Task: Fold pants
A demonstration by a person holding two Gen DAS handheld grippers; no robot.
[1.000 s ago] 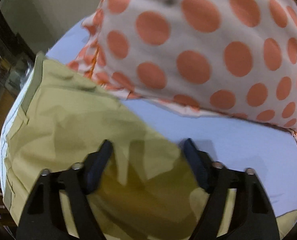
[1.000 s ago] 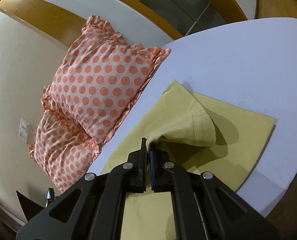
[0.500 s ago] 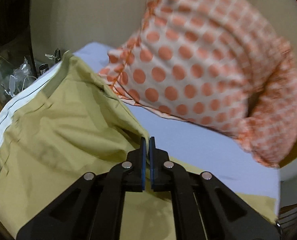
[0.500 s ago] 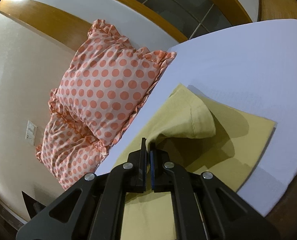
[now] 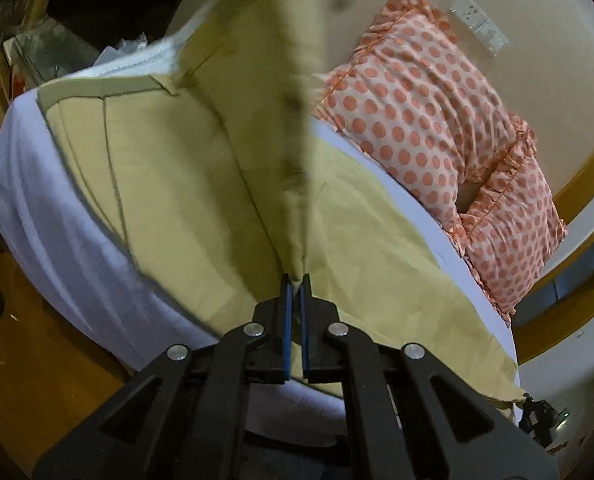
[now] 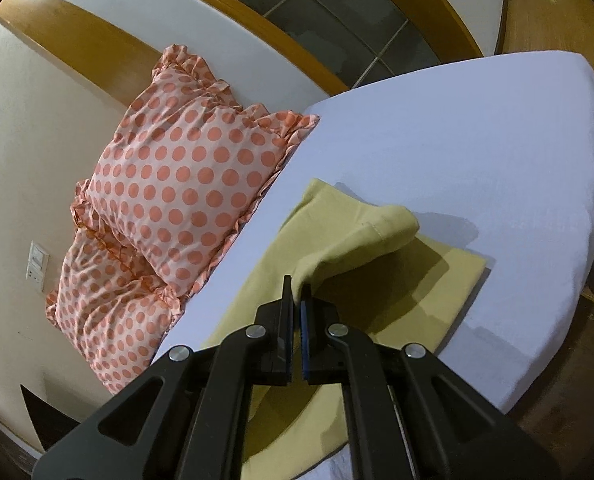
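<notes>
pants [image 5: 177,184] (pinched) on bed [image 6: 477,140]

Bedroom, sheeted bed [image 6: 477,128], polka-dot pillows [image 6: 185,176]

The left gripper [image 5: 295,280] pinches a raised fold of the yellow pants [image 5: 169,184]. The pants lie on the bed [image 5: 37,208], beside the dotted pillows [image 5: 437,128].
</notes>
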